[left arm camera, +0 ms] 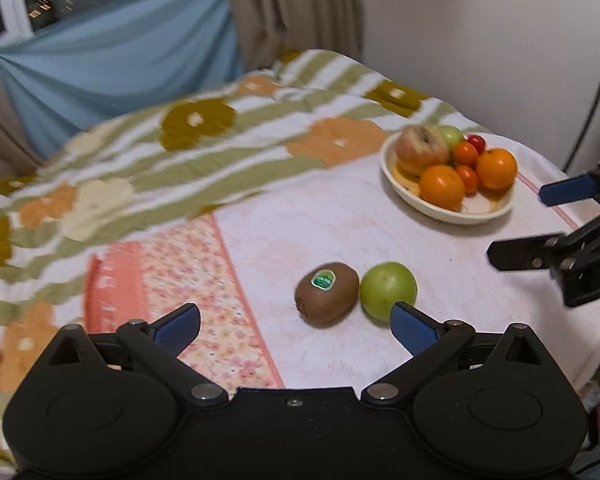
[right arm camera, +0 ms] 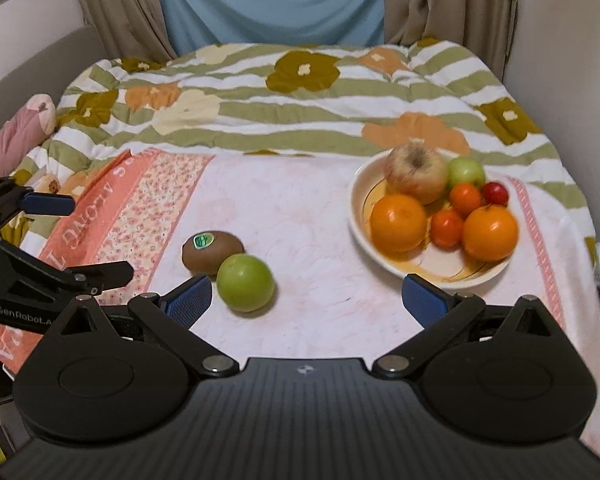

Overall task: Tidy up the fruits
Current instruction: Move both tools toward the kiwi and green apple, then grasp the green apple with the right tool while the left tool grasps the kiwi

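A brown kiwi (left arm camera: 327, 294) with a green sticker lies on the pink cloth next to a green apple (left arm camera: 387, 291); both also show in the right wrist view, kiwi (right arm camera: 212, 250) and apple (right arm camera: 246, 282). A cream bowl (left arm camera: 472, 210) (right arm camera: 360, 216) holds an apple, oranges and small red fruits. My left gripper (left arm camera: 296, 326) is open and empty just short of the kiwi and apple. My right gripper (right arm camera: 308, 300) is open and empty, with the green apple beside its left fingertip and the bowl ahead to the right.
A flowered green-striped quilt (right arm camera: 300, 92) covers the bed behind the pink cloth (right arm camera: 300, 208). Curtains and a blue sheet (right arm camera: 272, 4) hang at the back. A pink soft toy (right arm camera: 20, 128) lies at the left edge.
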Available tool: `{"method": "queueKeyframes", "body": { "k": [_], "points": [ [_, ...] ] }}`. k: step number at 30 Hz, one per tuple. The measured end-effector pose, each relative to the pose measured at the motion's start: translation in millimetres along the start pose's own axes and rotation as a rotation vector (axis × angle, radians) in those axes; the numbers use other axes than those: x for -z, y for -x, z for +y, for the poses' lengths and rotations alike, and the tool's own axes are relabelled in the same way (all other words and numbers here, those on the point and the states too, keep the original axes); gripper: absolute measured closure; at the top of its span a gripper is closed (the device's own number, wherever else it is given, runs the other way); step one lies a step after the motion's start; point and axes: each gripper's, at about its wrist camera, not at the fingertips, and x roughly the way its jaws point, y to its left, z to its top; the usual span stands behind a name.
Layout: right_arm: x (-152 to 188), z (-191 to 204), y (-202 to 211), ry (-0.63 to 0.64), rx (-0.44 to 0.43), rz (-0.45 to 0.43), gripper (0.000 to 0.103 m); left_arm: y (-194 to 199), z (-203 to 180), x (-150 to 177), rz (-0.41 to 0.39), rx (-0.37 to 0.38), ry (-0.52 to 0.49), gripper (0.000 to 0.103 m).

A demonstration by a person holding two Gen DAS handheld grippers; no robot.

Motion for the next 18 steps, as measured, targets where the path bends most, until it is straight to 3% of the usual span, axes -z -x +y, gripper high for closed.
{"method": "queueKeyframes", "body": {
  "k": [11,18],
  "points": [
    [9.2,28.1,-57.5,-0.076,0.007,0.061,0.000,-52.3,27.2,2.2,0.034,0.119,-0.120,0.001],
    [7.3,31.4,-91.6,-0.112,-0.021,0.100,0.002,-75.5,34.4,4.7,0.066,0.133,-0.150,0.009]
  ]
}}
